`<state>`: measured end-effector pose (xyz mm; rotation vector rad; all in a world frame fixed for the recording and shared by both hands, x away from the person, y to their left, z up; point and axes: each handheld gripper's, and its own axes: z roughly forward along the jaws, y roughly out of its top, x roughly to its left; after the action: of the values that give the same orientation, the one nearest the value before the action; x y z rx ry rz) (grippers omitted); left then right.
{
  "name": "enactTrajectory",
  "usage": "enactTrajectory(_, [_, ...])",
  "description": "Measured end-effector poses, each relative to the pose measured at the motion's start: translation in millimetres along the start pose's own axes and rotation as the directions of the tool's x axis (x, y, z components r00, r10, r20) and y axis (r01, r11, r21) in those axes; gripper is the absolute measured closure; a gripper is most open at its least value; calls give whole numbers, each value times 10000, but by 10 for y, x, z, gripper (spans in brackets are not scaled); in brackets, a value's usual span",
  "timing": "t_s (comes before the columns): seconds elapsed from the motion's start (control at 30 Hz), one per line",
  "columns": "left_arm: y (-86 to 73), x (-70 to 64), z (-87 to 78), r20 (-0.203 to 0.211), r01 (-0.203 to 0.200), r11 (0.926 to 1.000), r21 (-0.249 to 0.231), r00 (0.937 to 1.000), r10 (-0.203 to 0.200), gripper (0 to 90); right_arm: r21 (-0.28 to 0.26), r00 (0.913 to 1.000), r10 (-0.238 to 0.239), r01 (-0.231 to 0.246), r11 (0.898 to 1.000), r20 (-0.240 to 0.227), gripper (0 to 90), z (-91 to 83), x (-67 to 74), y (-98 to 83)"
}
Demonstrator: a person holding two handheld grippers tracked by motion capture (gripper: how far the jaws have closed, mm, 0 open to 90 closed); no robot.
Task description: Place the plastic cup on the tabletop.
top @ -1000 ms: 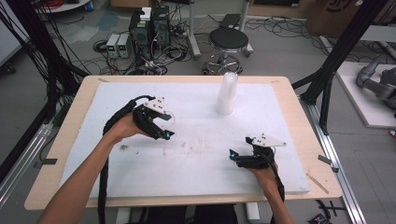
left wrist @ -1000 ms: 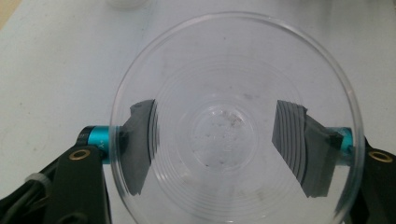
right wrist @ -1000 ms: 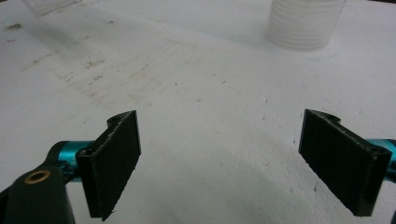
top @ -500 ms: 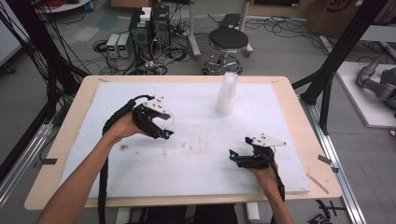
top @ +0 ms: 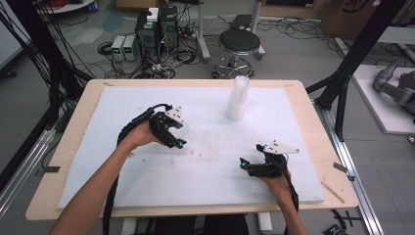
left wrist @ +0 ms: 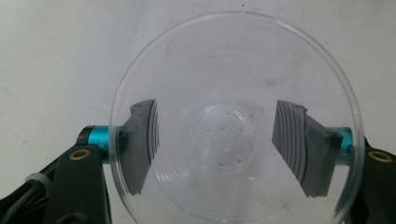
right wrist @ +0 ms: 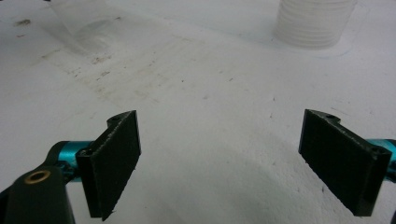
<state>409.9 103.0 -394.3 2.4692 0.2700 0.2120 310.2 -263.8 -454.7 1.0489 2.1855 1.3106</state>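
Gripping one clear plastic cup (left wrist: pixel 233 126) in clamped jaws, the left gripper (top: pixel 177 139) seems near setting it down; right gripper (top: pixel 249 165) idle, jaws apart; cup stack (top: pixel 238 98) remains.

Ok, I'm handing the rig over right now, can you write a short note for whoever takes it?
Left tool: shut on a clear plastic cup, pads gripping its sides, held just over the white board left of middle.
Right tool: open, holding nothing, low over the board at front right.
Stack of cups: upright near the board's far edge, right of middle.
Done: one cup is in the left tool, apart from the stack.
Left: probably set this cup down on the board; the stack remains to be dealt with.
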Motion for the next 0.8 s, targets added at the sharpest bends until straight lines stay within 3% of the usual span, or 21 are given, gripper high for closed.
enactTrajectory(0.23, [46,-14,182,56,-69,9993,360,10000,67,312,66,10000,27,-27,10000,-61,129,4,-7,0])
enactTrajectory(0.43, [68,-16,229,-85,32,9989,471,10000,-28,307,54,9999,82,-82,10000,-68,129,2,-7,-1])
enactTrajectory(0.53, [54,-17,248,-73,126,9979,633,9999,-122,266,73,10000,62,-62,10000,-77,129,3,-8,-1])
enactTrajectory(0.6, [47,-12,263,27,170,9972,733,9998,-173,176,67,10000,51,-50,10000,-75,129,2,-8,-1])
enactTrajectory(0.63, [33,2,287,240,518,9952,833,9983,-540,144,55,9999,71,-70,10000,-90,129,0,-6,-1])
enactTrajectory(0.8, [27,10,259,153,628,9954,720,9978,-641,132,55,9999,116,-116,9999,-127,129,-3,-8,-3])
